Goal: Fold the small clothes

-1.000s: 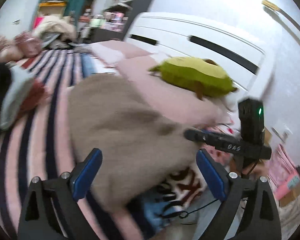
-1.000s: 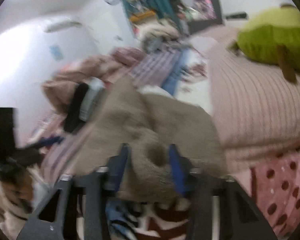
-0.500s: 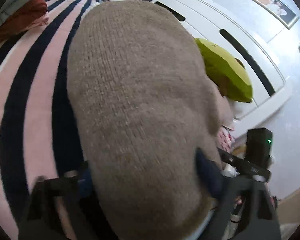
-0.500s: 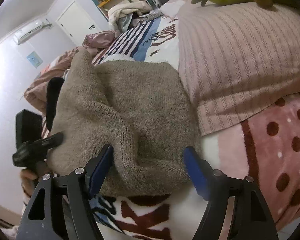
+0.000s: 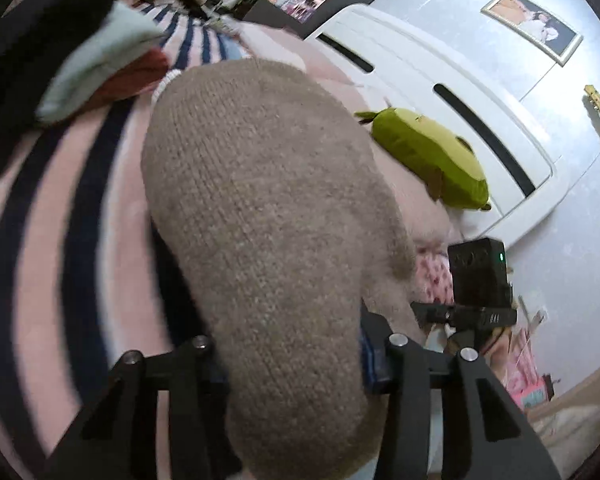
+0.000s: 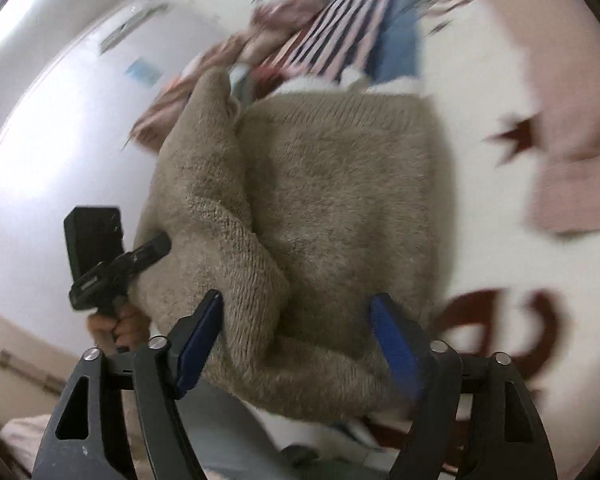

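The left claw [image 5: 292,364] now grips the near edge of the beige knitted garment [image 5: 260,208], which bulges up between its fingers. One second ago this claw was wide apart with nothing inside, so it has taken the cloth. The right claw [image 6: 300,340] pinched a bunch of the same garment one second ago; now its blue pads [image 6: 198,340] stand apart and the fabric only lies loosely between them, not squeezed. I judge that the hold has passed from right to left, ready for the next fold.

The garment lies on the bed [image 5: 60,240], on the striped blanket, beside the pink pillow [image 6: 572,184]. Its long axis runs away from the left claw toward the headboard [image 5: 440,80]. One side is already turned over the middle.
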`<state>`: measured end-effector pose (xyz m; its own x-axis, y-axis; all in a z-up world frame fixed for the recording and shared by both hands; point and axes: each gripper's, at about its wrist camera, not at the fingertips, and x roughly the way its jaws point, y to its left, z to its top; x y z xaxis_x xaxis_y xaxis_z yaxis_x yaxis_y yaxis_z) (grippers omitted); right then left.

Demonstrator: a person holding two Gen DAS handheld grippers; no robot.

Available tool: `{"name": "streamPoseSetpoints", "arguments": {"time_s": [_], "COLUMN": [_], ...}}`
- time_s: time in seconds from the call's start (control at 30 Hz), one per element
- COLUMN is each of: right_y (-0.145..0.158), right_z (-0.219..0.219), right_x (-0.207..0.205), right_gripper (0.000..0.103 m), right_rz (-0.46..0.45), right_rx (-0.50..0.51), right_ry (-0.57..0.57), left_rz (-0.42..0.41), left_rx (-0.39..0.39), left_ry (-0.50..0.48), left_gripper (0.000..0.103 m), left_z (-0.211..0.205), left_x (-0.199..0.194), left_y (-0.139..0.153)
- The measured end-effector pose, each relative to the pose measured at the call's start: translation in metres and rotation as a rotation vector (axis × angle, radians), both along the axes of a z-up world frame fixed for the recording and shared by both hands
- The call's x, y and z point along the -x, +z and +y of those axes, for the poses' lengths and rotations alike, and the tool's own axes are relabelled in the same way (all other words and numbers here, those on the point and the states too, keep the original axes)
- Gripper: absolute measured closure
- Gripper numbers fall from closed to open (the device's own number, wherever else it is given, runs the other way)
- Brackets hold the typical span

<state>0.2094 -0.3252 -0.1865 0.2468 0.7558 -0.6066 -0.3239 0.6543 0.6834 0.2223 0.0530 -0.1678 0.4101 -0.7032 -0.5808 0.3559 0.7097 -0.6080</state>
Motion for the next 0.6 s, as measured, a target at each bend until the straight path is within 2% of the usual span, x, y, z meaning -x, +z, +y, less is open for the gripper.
{"name": "streamPoseSetpoints", "arguments": {"time_s": [0.1, 0.2, 0.27, 0.33, 0.47, 0.53, 0.57, 0.6], "right_y": [0.003, 0.017, 0.021, 0.022, 0.007, -0.002, -0.005, -0.007], "right_z": [0.016, 0.012, 0.010, 0.012, 0.027, 0.039, 0.043, 0.049], "right_x": [-0.008, -0.021, -0.032, -0.046, -0.072, -0.084, -0.086, -0.090], "right_gripper": [0.017, 0.010, 0.000, 0.000, 0.000, 0.000, 0.000, 0.000], "right_rz": [-0.008, -0.020, -0.023, 0.011, 0.151, 0.182, 0.186, 0.185], "right_rx": [0.027, 0.062, 0.109, 0.144, 0.069, 0.035, 0.033, 0.027], "right_ry": [0.027, 0.010, 0.017, 0.068, 0.181, 0.223, 0.229, 0.230], "left_rz": [0.058, 0.032, 0.011, 0.031, 0.068, 0.074, 0.075, 0.071], "left_rx": [-0.035, -0.052, -0.074, -0.070, -0.035, -0.001, 0.005, 0.012], "left_ry": [-0.003, -0.027, -0.051, -0.062, -0.051, -0.039, -0.036, -0.032], "left_gripper": [0.053, 0.047, 0.046, 0.046, 0.045, 0.044, 0.045, 0.052], "left_z": [0.015, 0.026, 0.032, 0.036, 0.041, 0.041, 0.038, 0.037], "left_x": [0.007, 0.012, 0.010, 0.004, -0.012, -0.022, -0.025, -0.028], "left_y": [-0.005, 0.004, 0.008, 0.007, -0.002, -0.005, -0.005, -0.005]}}
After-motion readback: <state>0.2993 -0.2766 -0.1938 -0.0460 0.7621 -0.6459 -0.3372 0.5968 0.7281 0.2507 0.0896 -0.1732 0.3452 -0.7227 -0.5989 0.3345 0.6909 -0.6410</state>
